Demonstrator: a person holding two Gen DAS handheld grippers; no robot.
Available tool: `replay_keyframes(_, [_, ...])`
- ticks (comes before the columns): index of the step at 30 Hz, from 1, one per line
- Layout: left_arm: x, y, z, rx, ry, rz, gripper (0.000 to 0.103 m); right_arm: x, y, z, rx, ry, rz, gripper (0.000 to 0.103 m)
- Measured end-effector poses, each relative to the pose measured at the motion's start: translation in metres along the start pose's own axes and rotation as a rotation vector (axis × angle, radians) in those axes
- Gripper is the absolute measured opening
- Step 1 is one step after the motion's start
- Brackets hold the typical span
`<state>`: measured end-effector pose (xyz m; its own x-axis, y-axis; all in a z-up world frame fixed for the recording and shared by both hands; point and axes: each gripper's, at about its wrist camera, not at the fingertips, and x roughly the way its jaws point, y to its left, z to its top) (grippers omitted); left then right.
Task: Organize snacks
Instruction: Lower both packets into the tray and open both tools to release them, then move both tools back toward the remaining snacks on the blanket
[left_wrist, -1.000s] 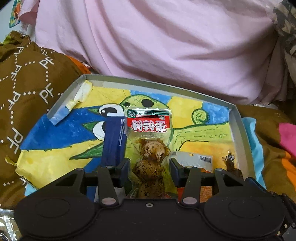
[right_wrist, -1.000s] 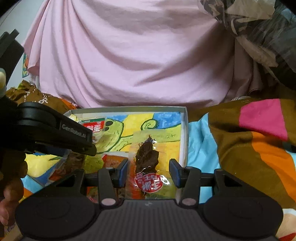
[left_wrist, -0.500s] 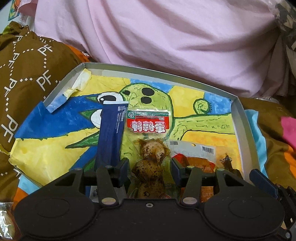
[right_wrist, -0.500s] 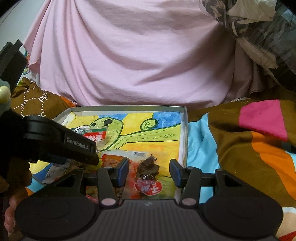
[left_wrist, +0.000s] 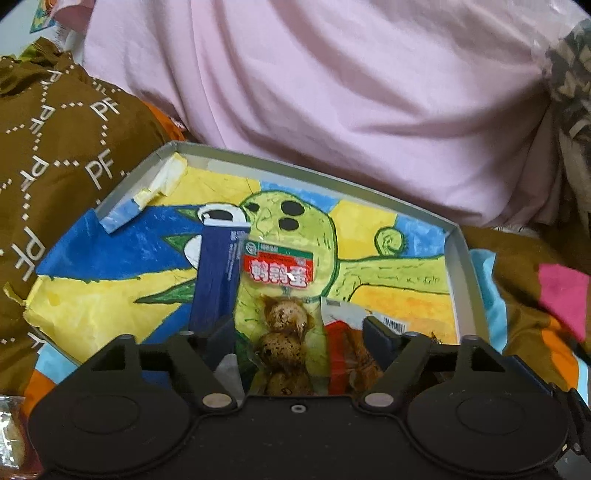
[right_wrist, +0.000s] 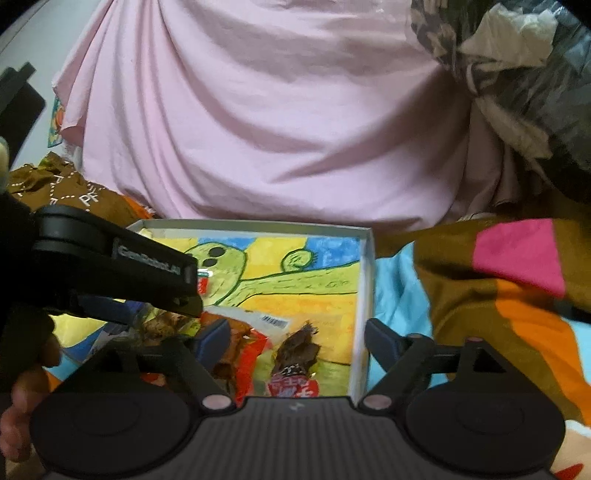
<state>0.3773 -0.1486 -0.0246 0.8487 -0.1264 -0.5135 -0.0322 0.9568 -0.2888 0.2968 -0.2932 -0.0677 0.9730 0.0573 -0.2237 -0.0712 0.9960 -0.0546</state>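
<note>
While both claws hang over the shallow grey cardboard box lid (left_wrist: 460, 258) with the bright cartoon drawing inside, all the snacks lie flat on its floor. The left claw (left_wrist: 301, 334) has its fingers wide apart and holds nothing; the clear packet of speckled quail eggs with a red label (left_wrist: 282, 314) lies right in the gap between them, reaching out past the tips. Just beside the packet on its left lies the long dark blue stick packet (left_wrist: 218, 280), and on its right the red and white packet with a barcode (left_wrist: 351, 332), partly under the right finger. The right claw (right_wrist: 295, 338) is spread open and empty too. The clear packet with a dark brown dried snack and a red round label (right_wrist: 295, 360) lies between its fingers, near the lid's right wall.
</note>
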Motion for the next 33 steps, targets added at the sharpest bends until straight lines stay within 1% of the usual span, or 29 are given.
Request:
replay_keyframes(1, [-0.003, 0.001, 0.000, -0.003, -0.010, 0.004, 0.086, 0.000, -0.001, 0.000, 0.007, -0.002, -0.003, 0.089])
replay_keyframes(3, [-0.008, 0.003, 0.001, -0.013, -0.029, 0.014, 0.091, -0.001, -0.004, 0.002, 0.026, -0.007, -0.015, 0.093])
replay_keyframes(4, [-0.011, 0.005, 0.002, -0.018, -0.038, 0.017, 0.094, -0.002, -0.005, 0.002, 0.035, -0.012, -0.025, 0.097])
replay_keyframes(6, [-0.018, 0.008, 0.003, -0.025, -0.057, 0.029, 0.098, -0.004, -0.006, 0.003, 0.045, -0.022, -0.043, 0.099])
replay_keyframes(8, [-0.025, 0.011, 0.005, -0.024, -0.076, 0.042, 0.101, -0.008, -0.006, 0.004, 0.051, -0.033, -0.053, 0.102])
replay_keyframes(10, [-0.033, 0.014, 0.006, -0.017, -0.092, 0.049, 0.102, -0.011, -0.006, 0.006, 0.057, -0.048, -0.056, 0.103])
replay_keyframes(13, [-0.046, 0.019, 0.007, -0.005, -0.109, 0.053, 0.102, -0.019, -0.003, 0.009, 0.063, -0.076, -0.056, 0.103])
replay_keyframes(17, [-0.063, 0.025, 0.006, 0.012, -0.126, 0.056, 0.102, -0.032, 0.005, 0.012, 0.052, -0.136, -0.067, 0.103])
replay_keyframes(24, [-0.091, 0.035, 0.002, 0.031, -0.136, 0.055, 0.102, -0.064, 0.014, 0.015, 0.026, -0.214, -0.064, 0.103])
replay_keyframes(31, [-0.121, 0.048, -0.011, 0.029, -0.154, 0.044, 0.102, -0.103, 0.020, 0.017, -0.059, -0.267, -0.002, 0.103])
replay_keyframes(33, [-0.130, 0.054, -0.017, 0.038, -0.156, 0.037, 0.102, -0.111, 0.022, 0.018, -0.075, -0.273, 0.002, 0.103])
